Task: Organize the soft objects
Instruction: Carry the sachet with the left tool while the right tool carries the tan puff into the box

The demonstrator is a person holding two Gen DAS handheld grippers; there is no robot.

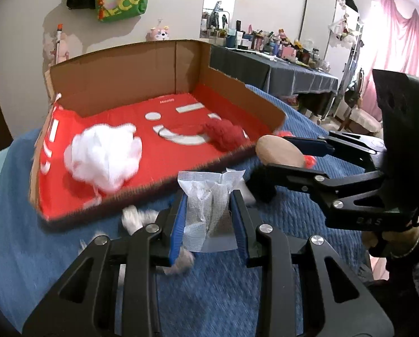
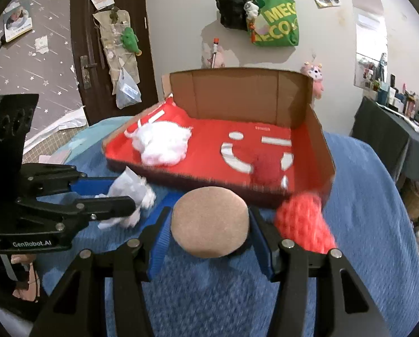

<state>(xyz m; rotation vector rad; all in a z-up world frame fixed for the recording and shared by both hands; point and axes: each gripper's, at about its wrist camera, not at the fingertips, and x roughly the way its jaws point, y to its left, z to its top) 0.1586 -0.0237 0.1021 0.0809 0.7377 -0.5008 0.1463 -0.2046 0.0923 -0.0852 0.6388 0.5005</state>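
While clamped: white gauze packet point(image 1: 209, 210) in left gripper point(image 1: 209, 219), tan round sponge point(image 2: 210, 221) in right gripper point(image 2: 210, 233).

Past my work I see a green tote bag point(image 2: 276, 25) hanging on a pale wall beside a black bag point(image 2: 233, 9), a dark brown door point(image 2: 111, 42) with papers stuck on it, pink curtains point(image 1: 400, 47), and a cluttered counter point(image 1: 276, 67) draped in grey cloth.
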